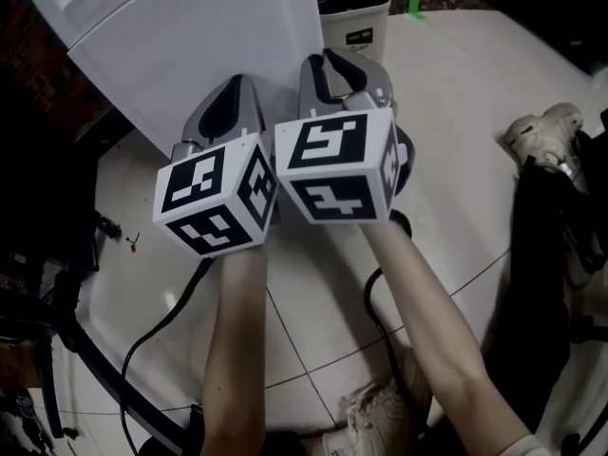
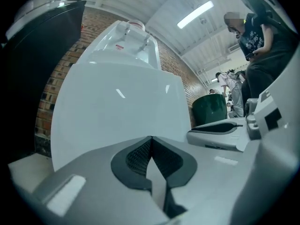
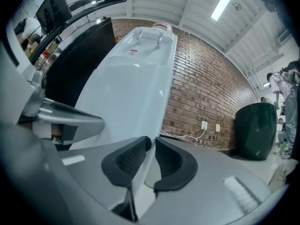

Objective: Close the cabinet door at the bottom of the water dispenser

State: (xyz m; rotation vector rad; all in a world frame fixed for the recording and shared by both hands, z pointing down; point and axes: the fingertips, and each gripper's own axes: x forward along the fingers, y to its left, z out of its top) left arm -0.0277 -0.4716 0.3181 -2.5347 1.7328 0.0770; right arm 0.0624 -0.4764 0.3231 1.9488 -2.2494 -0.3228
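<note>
The white water dispenser (image 1: 199,36) stands at the top left of the head view, its pale lower front (image 2: 117,111) filling the left gripper view. I cannot see a gap or edge that tells how its bottom door stands. Both grippers point level at it, side by side. My left gripper (image 1: 242,84) is shut, pad tips touching (image 2: 150,138), with nothing held, close in front of the white panel. My right gripper (image 1: 337,65) sits beside the dispenser's right edge (image 3: 136,78). Its jaws (image 3: 152,142) stand a narrow slit apart with nothing between them.
A pale waste bin (image 1: 351,17) stands right of the dispenser, seen dark green in the gripper views (image 3: 255,130). Behind is a brick wall (image 3: 206,93) with sockets. Cables (image 1: 161,331) and a black stand leg (image 1: 95,369) lie on the tiled floor; shoes (image 1: 546,126) at right. A person (image 2: 253,36) stands nearby.
</note>
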